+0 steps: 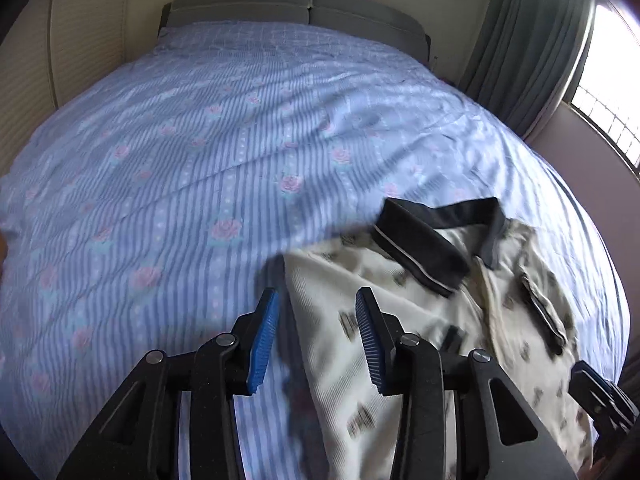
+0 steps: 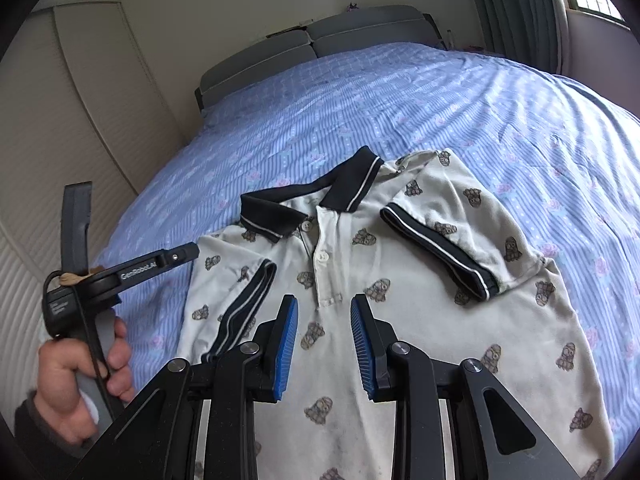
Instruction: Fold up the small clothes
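Note:
A small cream polo shirt with a dark collar and printed figures lies face up on the bed, both short sleeves folded inward over the chest. My right gripper is open and empty, hovering above the shirt's button placket. My left gripper is open and empty over the shirt's left edge; that view is blurred. The left gripper body and the hand holding it show in the right wrist view, left of the shirt.
The shirt rests on a blue striped bedspread with pink roses. A grey headboard stands at the far end. White wardrobe doors are on the left, a teal curtain and window on the right.

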The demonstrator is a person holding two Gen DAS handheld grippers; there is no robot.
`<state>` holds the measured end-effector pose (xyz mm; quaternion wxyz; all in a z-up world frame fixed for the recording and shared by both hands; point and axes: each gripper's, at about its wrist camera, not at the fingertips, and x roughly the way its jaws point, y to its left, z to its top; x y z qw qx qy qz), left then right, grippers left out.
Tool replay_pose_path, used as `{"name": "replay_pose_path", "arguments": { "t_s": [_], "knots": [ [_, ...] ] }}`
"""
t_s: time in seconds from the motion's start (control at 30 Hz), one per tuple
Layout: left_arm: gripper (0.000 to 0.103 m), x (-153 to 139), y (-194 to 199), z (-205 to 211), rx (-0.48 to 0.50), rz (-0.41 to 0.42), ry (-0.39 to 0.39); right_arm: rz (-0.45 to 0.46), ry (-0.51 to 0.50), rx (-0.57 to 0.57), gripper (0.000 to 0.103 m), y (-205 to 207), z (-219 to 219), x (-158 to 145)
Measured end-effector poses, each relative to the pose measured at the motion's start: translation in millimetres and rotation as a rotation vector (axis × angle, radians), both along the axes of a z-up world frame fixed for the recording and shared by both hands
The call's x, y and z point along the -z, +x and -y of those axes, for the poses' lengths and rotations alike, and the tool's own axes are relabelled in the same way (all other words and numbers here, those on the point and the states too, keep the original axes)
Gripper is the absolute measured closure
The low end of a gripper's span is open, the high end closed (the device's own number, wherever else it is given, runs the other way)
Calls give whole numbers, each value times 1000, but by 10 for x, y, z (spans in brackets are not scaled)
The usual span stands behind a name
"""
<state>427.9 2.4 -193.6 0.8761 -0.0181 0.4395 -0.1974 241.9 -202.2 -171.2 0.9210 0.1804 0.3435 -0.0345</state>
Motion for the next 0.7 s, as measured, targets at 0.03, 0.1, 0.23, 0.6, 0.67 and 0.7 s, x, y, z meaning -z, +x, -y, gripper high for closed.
{"name": "replay_pose_path", "arguments": {
  "t_s": [0.03, 0.1, 0.23, 0.6, 0.67, 0.7],
  "knots": [
    [68, 45, 101, 1, -6, -22, -16, 8, -1, 1, 74, 62, -1, -13],
    [68, 132, 219, -26, -17, -66, -51, 21, 2, -1, 74, 161, -2, -22],
    [84, 269, 302, -87, -11, -139, -147, 20, 5, -13, 74, 278, -12, 49],
    [95, 192, 410, -81, 22, -92, -114, -25, 33, 33, 74, 296, 189, 296],
    [95, 216, 380, -52, 31, -84, -91, -25, 26, 30, 74, 293, 189, 291],
    [93, 204, 343, -57, 31, -75, -87, -25, 23, 28, 74, 287, 187, 287]
  ]
}}
